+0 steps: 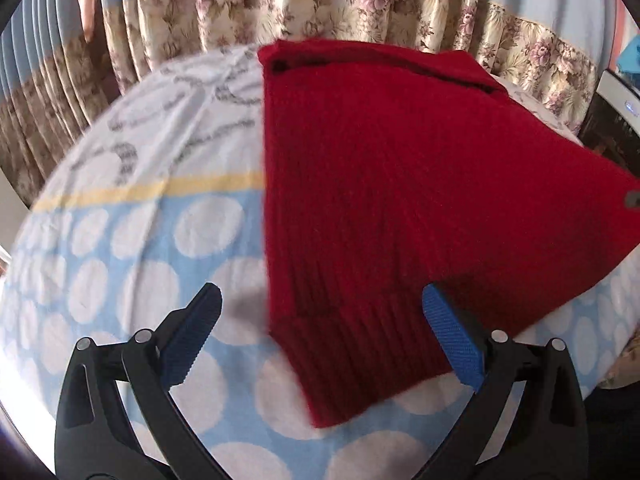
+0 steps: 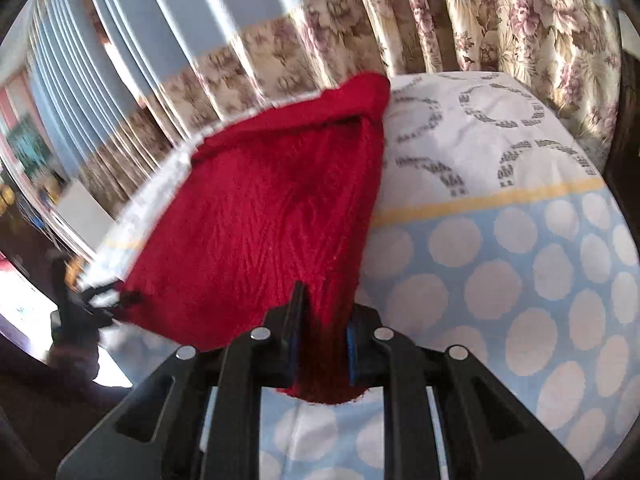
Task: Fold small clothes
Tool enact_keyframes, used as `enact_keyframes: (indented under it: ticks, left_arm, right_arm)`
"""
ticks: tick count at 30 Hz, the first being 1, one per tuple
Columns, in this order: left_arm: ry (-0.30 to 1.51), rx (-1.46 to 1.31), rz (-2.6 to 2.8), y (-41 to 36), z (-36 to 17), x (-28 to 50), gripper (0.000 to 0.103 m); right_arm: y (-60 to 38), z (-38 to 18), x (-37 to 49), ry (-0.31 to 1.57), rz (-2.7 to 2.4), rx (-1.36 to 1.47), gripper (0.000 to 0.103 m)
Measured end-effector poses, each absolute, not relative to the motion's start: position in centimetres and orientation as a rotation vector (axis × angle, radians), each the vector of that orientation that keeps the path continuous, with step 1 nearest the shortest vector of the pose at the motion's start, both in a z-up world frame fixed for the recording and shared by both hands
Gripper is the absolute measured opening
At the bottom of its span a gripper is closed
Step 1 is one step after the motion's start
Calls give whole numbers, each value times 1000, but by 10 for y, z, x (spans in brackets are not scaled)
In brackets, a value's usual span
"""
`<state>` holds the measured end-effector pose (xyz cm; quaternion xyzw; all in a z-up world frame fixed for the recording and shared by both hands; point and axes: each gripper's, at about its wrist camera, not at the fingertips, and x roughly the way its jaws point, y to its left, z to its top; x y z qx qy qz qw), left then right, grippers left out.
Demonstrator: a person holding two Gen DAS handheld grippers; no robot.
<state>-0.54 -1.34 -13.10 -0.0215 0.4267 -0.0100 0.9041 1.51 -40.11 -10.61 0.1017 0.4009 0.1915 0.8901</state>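
Curtains of pale blue cloth with a floral beige band [image 1: 320, 4] hang behind a bed covered by a light blue sheet with white dots, a yellow stripe and a white patterned part [image 1: 132, 240]. On that sheet lies the red ribbed knit garment [image 1: 380, 184], spread across the far and middle of the bed, its ribbed hem nearest the cameras. The left gripper [image 1: 322, 336], black with blue pads, stands released, its jaws wide apart over a hem corner. The right gripper [image 2: 322, 344] is clenched, jaws grasping a bunched edge of the red garment.
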Motion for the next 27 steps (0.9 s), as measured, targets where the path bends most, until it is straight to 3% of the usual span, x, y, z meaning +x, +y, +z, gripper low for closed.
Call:
enact_keyframes:
  ticks: [4, 7, 8, 20, 27]
  left_arm:
    - [879, -27, -29, -25, -131, -6, 83]
    - [868, -33, -59, -31, -126, -7, 45]
    - [861, -38, -85, -33, -123, -8, 25]
    - [755, -54, -88, -18, -51, -24, 21]
    - [830, -70, -75, -6, -68, -16, 22]
  right_arm:
    - [-389, -114, 15, 840, 380, 163, 18]
    - [-386, -114, 10, 831, 375, 166, 18]
    - [-385, -114, 10, 828, 376, 168, 18]
    - [-390, -82, -1, 760, 421, 187, 17]
    - [-395, -91, 6, 817, 425, 199, 13]
